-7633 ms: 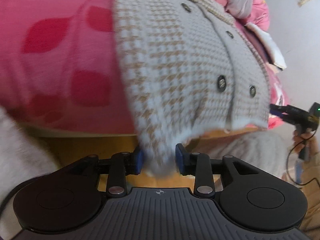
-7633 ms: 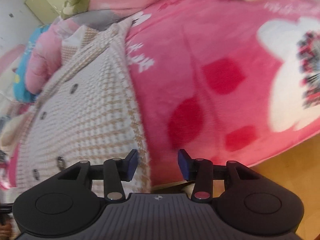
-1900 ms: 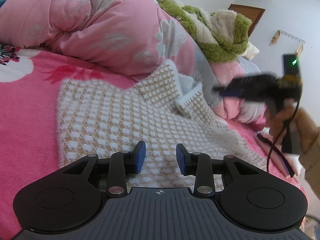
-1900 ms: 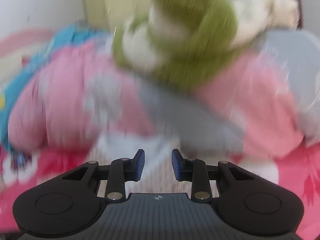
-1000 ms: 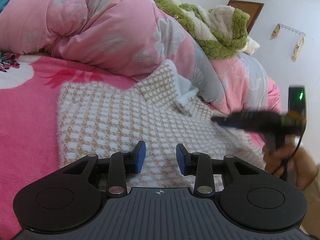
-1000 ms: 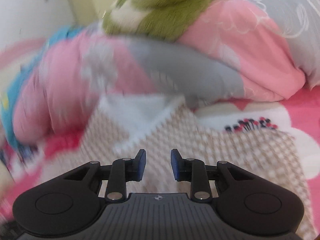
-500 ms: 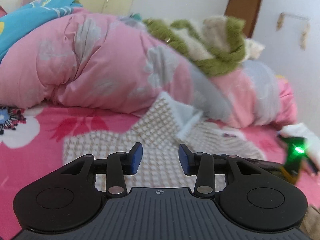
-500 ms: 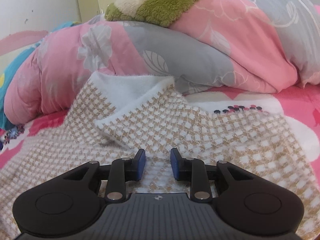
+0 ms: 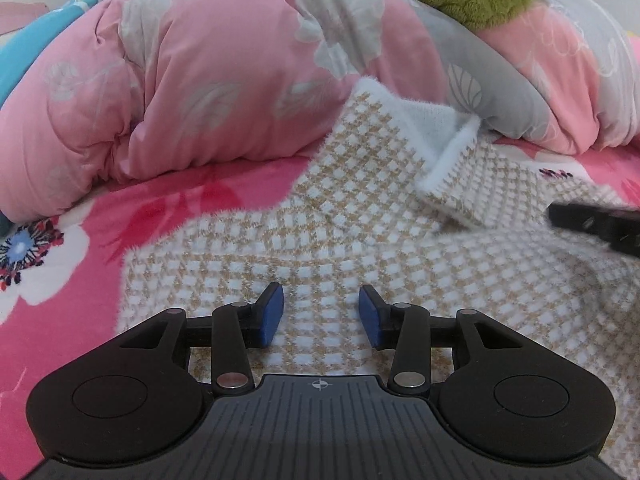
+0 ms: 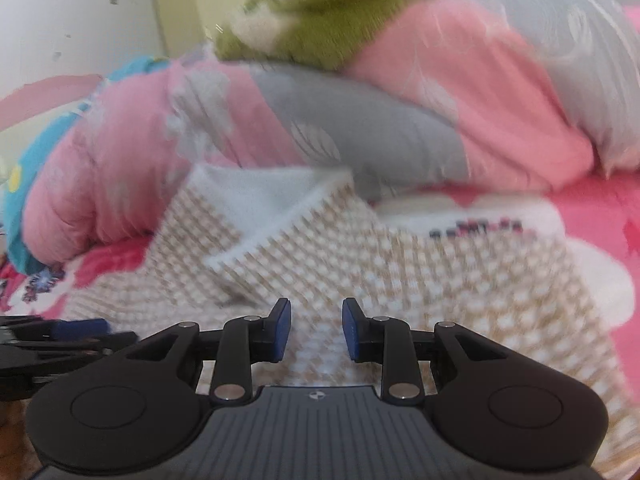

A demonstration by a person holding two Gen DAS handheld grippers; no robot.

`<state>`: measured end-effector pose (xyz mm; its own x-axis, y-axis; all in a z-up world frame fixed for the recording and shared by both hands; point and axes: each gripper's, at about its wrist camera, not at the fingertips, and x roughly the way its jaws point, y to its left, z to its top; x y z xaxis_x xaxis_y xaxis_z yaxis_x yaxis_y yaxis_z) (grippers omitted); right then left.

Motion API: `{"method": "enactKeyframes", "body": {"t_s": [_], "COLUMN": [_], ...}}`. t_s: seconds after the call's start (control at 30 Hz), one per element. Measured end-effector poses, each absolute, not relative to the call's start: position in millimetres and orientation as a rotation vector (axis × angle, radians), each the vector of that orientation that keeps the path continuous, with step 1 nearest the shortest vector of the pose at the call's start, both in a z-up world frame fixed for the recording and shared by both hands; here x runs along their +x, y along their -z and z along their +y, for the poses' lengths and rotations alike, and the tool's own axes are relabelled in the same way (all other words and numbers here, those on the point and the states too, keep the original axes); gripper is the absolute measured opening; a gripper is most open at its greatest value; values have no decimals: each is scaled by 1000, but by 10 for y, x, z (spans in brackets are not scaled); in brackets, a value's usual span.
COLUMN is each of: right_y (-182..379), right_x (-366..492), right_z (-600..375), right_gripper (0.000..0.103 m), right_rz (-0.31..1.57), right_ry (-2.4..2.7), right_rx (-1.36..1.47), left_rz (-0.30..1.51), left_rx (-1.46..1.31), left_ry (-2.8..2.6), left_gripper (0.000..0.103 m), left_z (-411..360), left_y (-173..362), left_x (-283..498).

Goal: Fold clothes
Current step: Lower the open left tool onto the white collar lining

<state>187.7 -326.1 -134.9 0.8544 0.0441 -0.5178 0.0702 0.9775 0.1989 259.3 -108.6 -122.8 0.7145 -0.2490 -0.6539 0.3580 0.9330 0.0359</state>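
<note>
Knit (image 9: 360, 264) lies back-up and mostly flat on the pink blanket (image 9: 80, 296), far edge riding up against the duvet (image 9: 200, 92). One flap (image 9: 452, 176) at the top is turned over, fuzzy white inside showing. Both grippers hover low over the near part, nothing pinched.

Step in hand, my read: regrasp for the next fold. To do it well:
- Left side: take the knit's left edge (image 9: 128, 280), not the middle. A pinch mid-panel just tents the cloth.
- Flatten the turned flap first, or it gets buried in the fold as a lump.
- Pinch both layers if the front sits doubled underneath; can't tell from here.
- Keep the two grips level so the crease runs straight.
- Right side: same, at the right edge (image 10: 580, 280).

Jaws:
- Left gripper (image 9: 320, 312): moderate gap, has just been opening. Knit shows behind the gap, pads clear of it, nothing held.
- Right gripper (image 10: 316, 328): narrower gap, empty, above the knit (image 10: 440, 280). View is blurred; contact with the cloth can't be ruled out, but no grip.
</note>
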Motion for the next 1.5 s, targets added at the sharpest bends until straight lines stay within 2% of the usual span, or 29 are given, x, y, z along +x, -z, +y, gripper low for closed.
{"method": "enactKeyframes", "body": {"t_s": [0.2,0.27,0.43,0.67,0.77,0.87,1.03,1.13,1.27,1.5], "right_y": [1132,1320,1416,1086,1191,1524,1558,1559,1554,1583], "right_x": [1717,1825,1909,1955,2063,2145,2096,2098,2093,2082], "right_z": [-3149,-3177,-3238,-3154,-3129,-3183,-3205,-3203,-3214,-3257], "right_gripper": [30,30,31,31,31,32,32,32,32,32], "right_rz": [518,606,654,594,598,649,624,621,615,609], "right_ry": [50,66,67,27,29,23,12,12,8,-1], "right_rx": [28,20,48,88,93,136,157,157,172,195], "left_rz": [696,696,699,702,702,703,693,644,598,630], "left_rx": [174,177,186,201,208,221,201,170,144,60], "left_ry": [333,331,325,310,306,302,307,322,338,379], "left_gripper": [42,42,43,45,45,46,47,52,63,66], "left_z": [-1117,-1119,-1133,-1160,-1169,-1170,-1121,-1075,-1095,-1331], "left_y": [1224,1226,1214,1200,1201,1188,1062,944,813,677], "left_x": [2587,2585,2597,2592,2591,2588,2591,2662,2888,3431]}}
